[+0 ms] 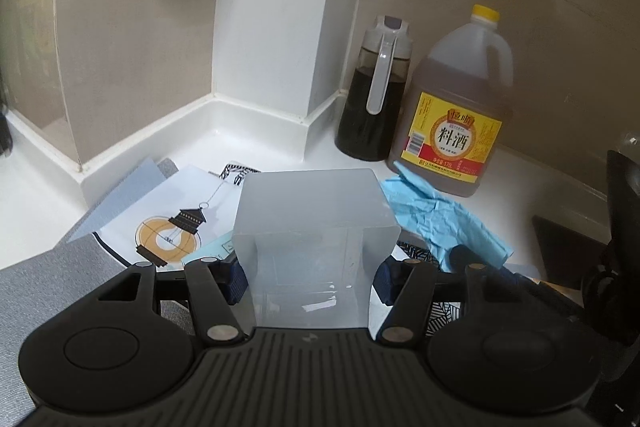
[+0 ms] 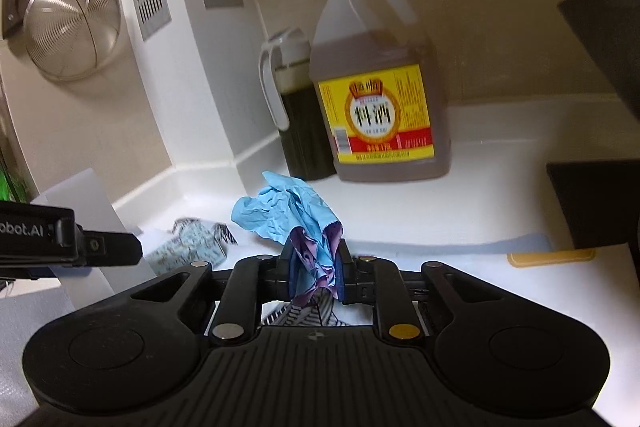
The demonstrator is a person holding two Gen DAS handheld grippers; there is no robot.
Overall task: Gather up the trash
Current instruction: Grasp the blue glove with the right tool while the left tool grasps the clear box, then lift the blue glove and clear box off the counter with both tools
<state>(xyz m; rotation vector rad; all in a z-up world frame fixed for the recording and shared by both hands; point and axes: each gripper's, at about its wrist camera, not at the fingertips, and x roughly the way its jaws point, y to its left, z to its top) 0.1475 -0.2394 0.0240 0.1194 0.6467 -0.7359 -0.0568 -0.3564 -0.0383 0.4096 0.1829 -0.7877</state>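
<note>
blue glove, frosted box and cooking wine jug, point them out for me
blue glove (image 2: 280, 211), right wrist view, on the crumpled part above the pads
frosted box (image 1: 316, 211), left wrist view, on its front face
cooking wine jug (image 2: 376, 115), right wrist view, on the yellow label

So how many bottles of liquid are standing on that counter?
2. A dark sauce dispenser with a grey handle stands against the white column; the big yellow-capped jug stands right beside it. Others may be out of view.

Box (image 1: 316, 227): frosted translucent plastic, smooth. Glove (image 2: 286, 213): thin blue, crinkled, matt. Counter (image 2: 460, 195): white, glossy. Strainer (image 2: 72, 27): wire mesh metal. Jug (image 2: 380, 99): clear plastic, glossy paper label.
</note>
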